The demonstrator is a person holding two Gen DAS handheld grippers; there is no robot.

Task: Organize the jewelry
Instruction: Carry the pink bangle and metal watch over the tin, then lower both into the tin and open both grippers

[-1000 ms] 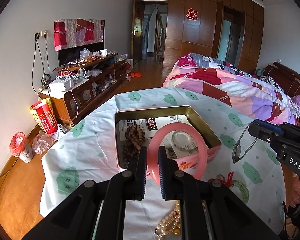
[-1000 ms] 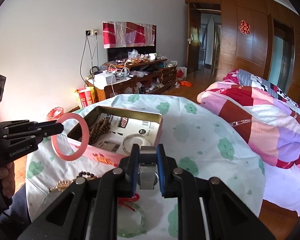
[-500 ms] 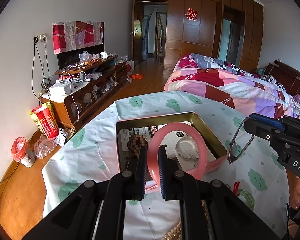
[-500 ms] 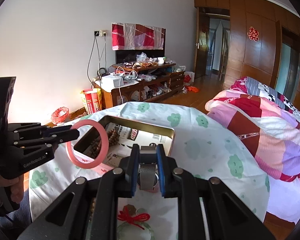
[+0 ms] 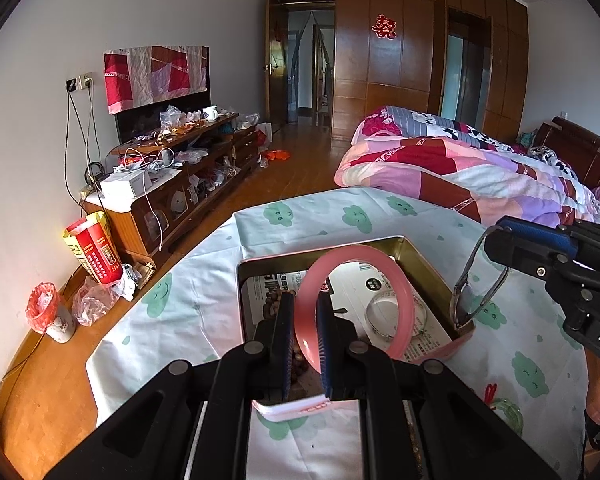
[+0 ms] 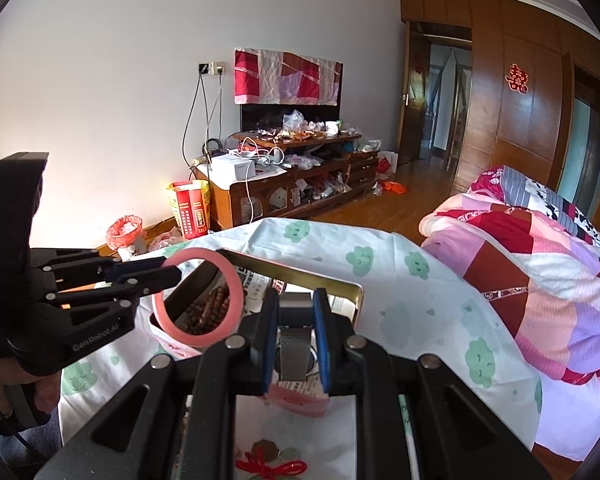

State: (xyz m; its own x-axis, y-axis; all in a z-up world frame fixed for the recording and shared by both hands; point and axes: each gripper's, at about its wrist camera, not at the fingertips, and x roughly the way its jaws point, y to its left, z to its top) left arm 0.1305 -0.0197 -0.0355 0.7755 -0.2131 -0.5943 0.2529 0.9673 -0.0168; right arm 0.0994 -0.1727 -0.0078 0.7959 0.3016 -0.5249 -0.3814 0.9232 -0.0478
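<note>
From my left wrist, my left gripper (image 5: 305,342) pinched the pink bangle (image 5: 354,304) upright over the open tin (image 5: 420,264) just ahead; a silver bangle (image 5: 394,316) lay inside.

From my right wrist, my right gripper (image 6: 296,344) clamped the metal-mesh watch (image 6: 296,338) above the tin's near edge, wooden beads (image 6: 208,312) ahead-left.
</note>
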